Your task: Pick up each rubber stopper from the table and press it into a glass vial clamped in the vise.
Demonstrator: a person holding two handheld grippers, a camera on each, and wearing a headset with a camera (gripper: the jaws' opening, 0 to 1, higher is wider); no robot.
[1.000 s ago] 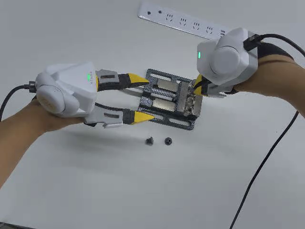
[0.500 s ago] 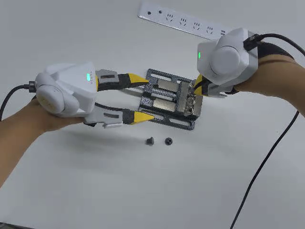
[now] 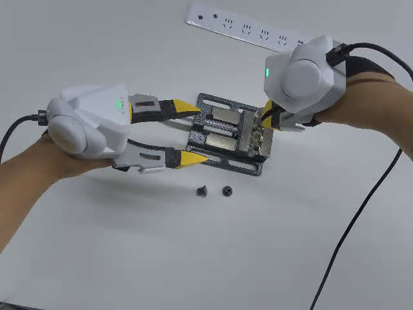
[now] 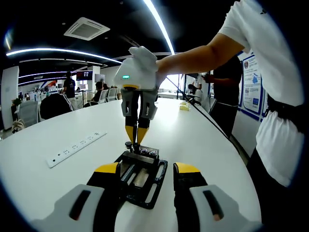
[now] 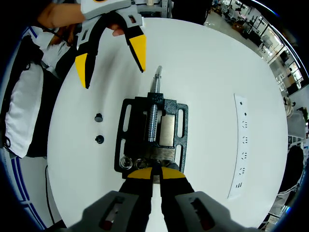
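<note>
Two rubber stoppers [image 3: 202, 190] [image 3: 226, 191] lie loose on the white table [image 3: 129, 245], side by side but apart, just in front of the vise [image 3: 219, 139] on the person's side. In the right gripper view they [image 5: 98, 117] sit left of the vise [image 5: 169, 130].

A short row of glass vials [image 3: 258, 139] stands upright, clamped at the right-hand end of the dark metal vise. The right gripper [image 3: 264, 123] points down at them, and its own view shows its yellow tips [image 5: 152, 171] drawn together just over the vial mouths [image 5: 133, 162]. Whether a stopper is pinched between them cannot be told.

The left gripper [image 3: 193, 132] hovers at the vise's opposite end, its jaws spread wide apart and holding nothing. Its own view looks along the vise [image 4: 140, 179] toward the right gripper [image 4: 136, 140].

Beyond the vise a white power strip [image 3: 248, 29] lies on the table, and a black cable [image 3: 361, 213] trails from the right gripper toward the table's near edge.
</note>
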